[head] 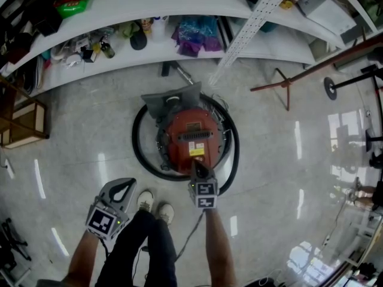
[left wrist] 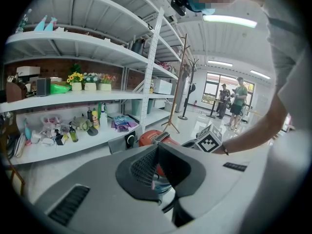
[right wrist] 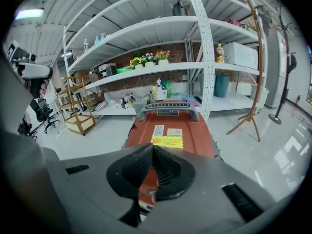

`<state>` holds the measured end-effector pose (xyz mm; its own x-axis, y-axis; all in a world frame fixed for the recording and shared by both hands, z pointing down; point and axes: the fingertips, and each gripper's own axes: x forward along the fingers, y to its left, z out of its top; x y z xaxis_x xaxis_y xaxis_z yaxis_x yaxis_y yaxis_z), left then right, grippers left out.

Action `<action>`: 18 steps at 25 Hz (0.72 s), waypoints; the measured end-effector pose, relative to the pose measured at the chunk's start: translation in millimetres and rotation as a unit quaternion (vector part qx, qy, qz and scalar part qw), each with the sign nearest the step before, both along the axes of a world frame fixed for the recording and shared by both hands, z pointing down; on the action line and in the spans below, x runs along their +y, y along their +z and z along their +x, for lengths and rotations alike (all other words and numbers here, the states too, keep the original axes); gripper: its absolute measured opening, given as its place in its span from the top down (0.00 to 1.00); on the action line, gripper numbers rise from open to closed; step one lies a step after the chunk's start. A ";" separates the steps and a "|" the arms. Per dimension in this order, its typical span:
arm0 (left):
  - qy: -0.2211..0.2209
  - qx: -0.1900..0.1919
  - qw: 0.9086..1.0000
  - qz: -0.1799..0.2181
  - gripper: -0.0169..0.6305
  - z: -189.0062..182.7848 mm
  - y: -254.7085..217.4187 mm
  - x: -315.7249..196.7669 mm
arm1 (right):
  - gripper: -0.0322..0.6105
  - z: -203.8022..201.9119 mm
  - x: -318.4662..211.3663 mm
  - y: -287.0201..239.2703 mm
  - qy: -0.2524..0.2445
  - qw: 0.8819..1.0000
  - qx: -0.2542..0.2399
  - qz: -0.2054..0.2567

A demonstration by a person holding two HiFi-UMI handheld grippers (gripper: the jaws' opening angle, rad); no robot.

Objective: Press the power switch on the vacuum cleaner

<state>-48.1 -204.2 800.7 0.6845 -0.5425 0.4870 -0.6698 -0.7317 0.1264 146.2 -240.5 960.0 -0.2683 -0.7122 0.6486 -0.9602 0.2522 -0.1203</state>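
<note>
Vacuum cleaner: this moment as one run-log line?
right hand-held gripper: shut, tip over red vacuum cleaner | left hand-held gripper: shut, aside | press: unclear

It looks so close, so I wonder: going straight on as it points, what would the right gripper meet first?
Probably the top of the red vacuum cleaner, near its yellow label: the right gripper, jaws together, points down at it. Whether it touches, I cannot tell.

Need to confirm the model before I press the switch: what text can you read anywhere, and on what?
No text can be read.
Yellow sticker on the red vacuum cleaner: print blurred.
Two white labels above it: too small.
Black plate under its handle: too small.
</note>
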 end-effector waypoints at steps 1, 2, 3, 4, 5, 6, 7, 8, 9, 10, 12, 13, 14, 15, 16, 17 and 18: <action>0.000 0.000 1.000 -0.001 0.96 0.2 0.1 -0.4 | 0.94 0.0 0.2 0.3 -0.001 1.000 0.000 -0.001; 0.000 0.000 1.000 -0.002 0.96 0.1 0.5 -0.7 | 0.94 0.2 0.3 0.7 -0.001 1.000 0.000 -0.002; 0.000 0.000 1.000 -0.002 0.96 -0.1 1.0 -1.1 | 0.94 0.3 0.2 1.0 -0.001 1.000 0.000 -0.002; -0.001 0.000 1.000 -0.003 0.96 -0.4 1.4 -1.5 | 0.94 0.3 -0.1 1.3 -0.002 1.000 0.000 -0.002; -0.001 -0.001 1.000 -0.003 0.96 -0.7 1.7 -1.8 | 0.94 0.1 -0.5 1.5 -0.002 1.000 0.000 -0.001; 0.000 -0.001 1.000 -0.002 0.96 -0.9 1.9 -2.0 | 0.94 0.1 -0.8 1.6 -0.002 1.000 -0.001 0.000; 0.000 -0.002 1.000 -0.002 0.96 -0.9 2.1 -2.1 | 0.94 0.4 -0.8 1.6 -0.002 1.000 -0.001 0.001; 0.000 -0.002 1.000 -0.002 0.96 -0.8 2.3 -2.3 | 0.94 0.9 -0.6 1.6 -0.002 1.000 -0.001 0.000; 0.000 -0.002 1.000 -0.003 0.96 -0.8 2.7 -2.5 | 0.94 0.8 -0.4 1.6 -0.002 1.000 -0.002 0.000; -0.001 -0.003 1.000 -0.004 0.96 -1.0 3.5 -2.6 | 0.94 0.1 -0.5 1.8 -0.003 1.000 -0.003 -0.001; 0.001 -0.005 1.000 -0.004 0.96 -0.7 6.4 -1.7 | 0.94 -1.8 -0.5 2.5 -0.007 1.000 -0.004 0.000; 0.002 -0.006 1.000 -0.004 0.96 0.4 7.5 -1.2 | 0.94 -1.8 -0.1 2.9 -0.009 1.000 -0.003 0.000; 0.003 -0.005 1.000 -0.004 0.96 1.8 7.9 -0.9 | 0.94 -1.6 0.0 3.2 -0.010 1.000 -0.001 0.001; 0.003 -0.003 1.000 -0.004 0.96 3.0 7.8 -1.0 | 0.94 -1.7 -0.1 3.9 -0.012 1.000 0.000 0.000; 0.003 -0.002 1.000 -0.004 0.96 3.7 7.6 -1.1 | 0.94 -2.6 -0.5 5.1 -0.015 1.000 0.002 -0.001; 0.003 -0.002 1.000 -0.004 0.96 3.9 7.4 -1.3 | 0.94 -4.1 -1.2 6.6 -0.018 1.000 0.008 -0.002; 0.003 -0.003 1.000 -0.005 0.96 3.7 7.4 -1.5 | 0.94 -5.8 -2.4 7.6 -0.022 1.000 0.019 -0.001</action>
<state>-44.4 -205.7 808.1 0.6850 -0.5337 0.4959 -0.6662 -0.7344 0.1297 140.4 -242.9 967.6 -0.2749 -0.6990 0.6602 -0.9521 0.2936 -0.0855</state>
